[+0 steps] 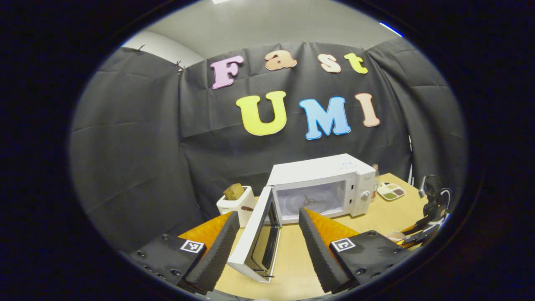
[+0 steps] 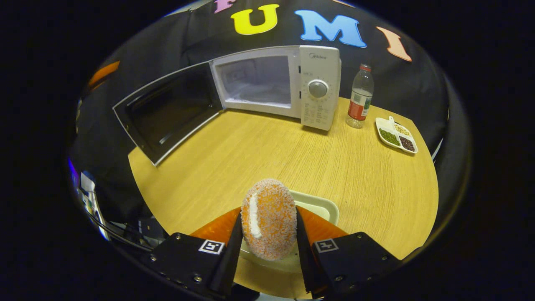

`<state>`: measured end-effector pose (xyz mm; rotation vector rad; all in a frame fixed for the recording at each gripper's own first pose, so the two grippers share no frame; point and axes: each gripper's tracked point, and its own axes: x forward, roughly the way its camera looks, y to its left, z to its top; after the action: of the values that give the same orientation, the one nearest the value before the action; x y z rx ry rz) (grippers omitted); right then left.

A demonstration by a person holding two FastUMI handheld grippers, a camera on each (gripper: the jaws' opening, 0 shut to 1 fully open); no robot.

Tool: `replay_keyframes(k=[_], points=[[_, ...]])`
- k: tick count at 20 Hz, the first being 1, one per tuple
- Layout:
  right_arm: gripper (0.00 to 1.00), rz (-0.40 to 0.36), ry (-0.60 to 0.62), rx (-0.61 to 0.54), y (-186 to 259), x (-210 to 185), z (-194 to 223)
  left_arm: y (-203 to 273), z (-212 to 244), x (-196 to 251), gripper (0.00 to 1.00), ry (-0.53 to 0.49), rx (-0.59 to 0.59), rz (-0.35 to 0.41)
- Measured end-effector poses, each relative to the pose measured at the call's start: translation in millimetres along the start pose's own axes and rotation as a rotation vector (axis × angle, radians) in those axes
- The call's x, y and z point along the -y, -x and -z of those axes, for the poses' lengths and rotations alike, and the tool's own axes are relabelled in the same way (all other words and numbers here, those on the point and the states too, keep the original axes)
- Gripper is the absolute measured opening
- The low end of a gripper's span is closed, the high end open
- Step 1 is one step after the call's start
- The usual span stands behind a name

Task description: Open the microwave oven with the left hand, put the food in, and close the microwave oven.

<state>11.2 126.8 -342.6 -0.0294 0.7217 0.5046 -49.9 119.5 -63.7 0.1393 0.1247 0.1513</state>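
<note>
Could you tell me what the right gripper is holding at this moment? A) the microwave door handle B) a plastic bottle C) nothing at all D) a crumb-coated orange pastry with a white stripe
D: in the right gripper view, the right gripper has both fingers pressed against the sides of the crumb-coated pastry, above a pale tray, while the bottle stands far off beside the microwave.

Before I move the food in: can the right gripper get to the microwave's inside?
Probably yes: the door is swung wide, the cavity looks empty, and bare table lies between it and the right gripper holding the food.
</note>
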Motion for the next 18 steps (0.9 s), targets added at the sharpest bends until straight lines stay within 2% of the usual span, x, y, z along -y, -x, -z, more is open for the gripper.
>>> replay_keyframes(k=[5, 11, 14, 18], points=[[0.63, -0.132, -0.181, 0.096, 1, -46, -71, -6, -4, 10, 0.95, 0.009, 0.026, 0.049], [0.63, -0.198, -0.302, 0.172, -35, -81, -132, -14, 12, 16, 0.94, 0.022, 0.000, 0.103], [0.63, -0.181, -0.344, 0.225, -61, -90, -158, -20, 17, 10, 0.94, -0.003, -0.011, 0.108], [0.63, -0.186, -0.458, 0.272, -102, -99, -196, -26, 30, -5, 0.95, 0.009, -0.036, 0.101]])
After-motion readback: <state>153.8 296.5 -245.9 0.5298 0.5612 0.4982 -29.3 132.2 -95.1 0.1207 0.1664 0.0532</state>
